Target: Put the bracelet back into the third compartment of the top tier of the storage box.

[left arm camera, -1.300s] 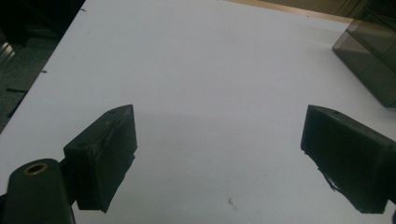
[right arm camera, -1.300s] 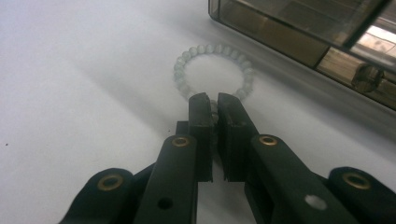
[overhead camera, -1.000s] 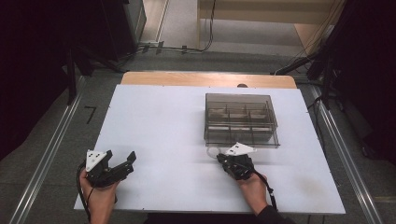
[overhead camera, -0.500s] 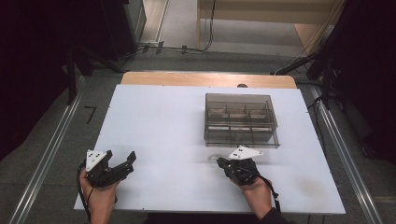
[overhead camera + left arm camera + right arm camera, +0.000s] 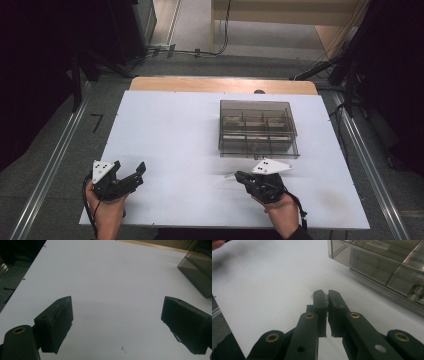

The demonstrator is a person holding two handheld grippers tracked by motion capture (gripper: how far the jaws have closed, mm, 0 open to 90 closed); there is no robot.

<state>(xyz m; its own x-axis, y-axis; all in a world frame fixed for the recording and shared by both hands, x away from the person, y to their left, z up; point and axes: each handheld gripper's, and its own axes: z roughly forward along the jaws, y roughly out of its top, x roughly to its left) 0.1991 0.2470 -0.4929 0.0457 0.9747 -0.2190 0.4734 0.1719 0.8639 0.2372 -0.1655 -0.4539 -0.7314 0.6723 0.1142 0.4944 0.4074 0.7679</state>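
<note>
Small clear piece (image 5: 326,297) pinched in right gripper (image 5: 326,295); left gripper (image 5: 117,322) wide, empty.

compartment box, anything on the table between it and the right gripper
Nothing visible. Only bare white table lies between the right gripper, shut on a small pale piece, and the near wall of the compartment box. Whether a lid covers the box cannot be told.

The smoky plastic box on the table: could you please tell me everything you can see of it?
The box is a low rectangular case of smoke-tinted, see-through plastic, split by inner walls into several compartments. It sits flat on the white table, right of centre toward the far edge. Some compartments hold small things, too dim to name. Nothing but the table touches it.
</note>
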